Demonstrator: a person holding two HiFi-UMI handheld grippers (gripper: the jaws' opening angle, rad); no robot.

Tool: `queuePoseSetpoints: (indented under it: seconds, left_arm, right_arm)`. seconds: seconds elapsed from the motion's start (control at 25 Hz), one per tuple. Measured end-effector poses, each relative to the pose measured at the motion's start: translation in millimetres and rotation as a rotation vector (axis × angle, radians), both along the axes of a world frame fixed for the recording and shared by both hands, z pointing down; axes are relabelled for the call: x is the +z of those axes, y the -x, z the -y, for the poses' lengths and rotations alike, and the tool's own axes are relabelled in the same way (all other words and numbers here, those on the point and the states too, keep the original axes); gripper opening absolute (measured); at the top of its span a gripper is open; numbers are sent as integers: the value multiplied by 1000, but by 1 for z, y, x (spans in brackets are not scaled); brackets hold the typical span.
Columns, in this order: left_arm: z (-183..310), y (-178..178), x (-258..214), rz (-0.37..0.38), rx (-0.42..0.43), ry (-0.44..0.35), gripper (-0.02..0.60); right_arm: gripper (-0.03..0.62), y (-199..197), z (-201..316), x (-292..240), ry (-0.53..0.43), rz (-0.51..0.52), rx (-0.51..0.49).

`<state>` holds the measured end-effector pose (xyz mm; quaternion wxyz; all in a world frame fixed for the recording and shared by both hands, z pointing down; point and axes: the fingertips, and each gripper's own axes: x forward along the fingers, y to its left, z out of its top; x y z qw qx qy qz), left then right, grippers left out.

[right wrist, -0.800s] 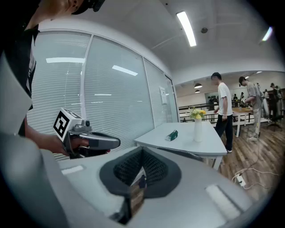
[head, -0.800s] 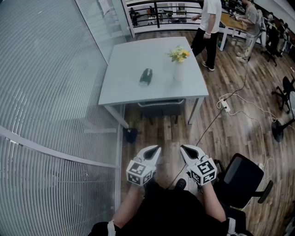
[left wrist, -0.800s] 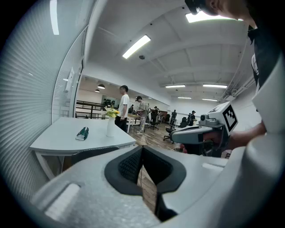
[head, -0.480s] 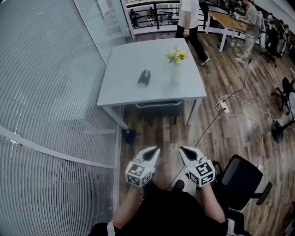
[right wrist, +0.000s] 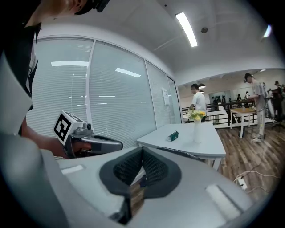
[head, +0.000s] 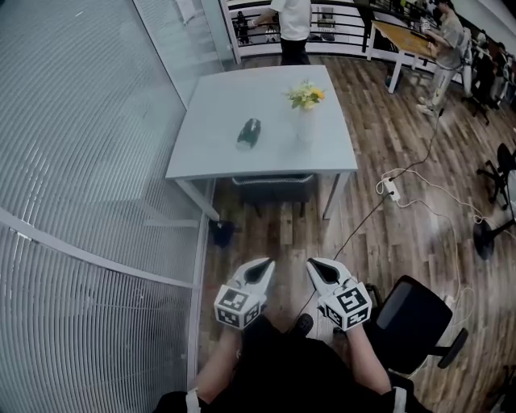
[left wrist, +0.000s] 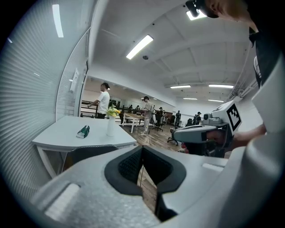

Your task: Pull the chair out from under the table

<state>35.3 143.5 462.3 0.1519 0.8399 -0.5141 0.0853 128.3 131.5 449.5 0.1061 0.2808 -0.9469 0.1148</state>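
- Closest to us, the white left gripper (head: 264, 264) and the white right gripper (head: 314, 266) are held side by side over the brown wooden plank floor (head: 282, 234). Each has its jaws pressed together with nothing between them.
- Just to our right stands a black swivel office chair (head: 407, 323), apart from both grippers.
- Further ahead, well apart from the grippers, the dark grey mesh-backed chair (head: 274, 187) sits tucked under the near edge of the pale grey square surface (head: 211, 149). Only its back shows.
- On the surface we see a small dark green object (head: 249, 133) lying near the middle. A white vase of yellow flowers (head: 304, 121) stands upright to its right, apart from it.
- Beyond the far edge, a person in a white top (head: 292, 20) stands by a black railing (head: 339, 16).
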Motion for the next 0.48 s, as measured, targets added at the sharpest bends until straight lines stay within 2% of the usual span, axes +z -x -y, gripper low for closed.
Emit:
queuePoseSetpoints:
  seconds: [0.24,0.48]
  left_arm:
    - [7,-4,5,8,-1,14,11]
    - [28,14,7,14,17,13,11]
  right_arm:
    - [3,-7,12,8,5,-3,4]
    - [3,13,32,9,10,-10,11]
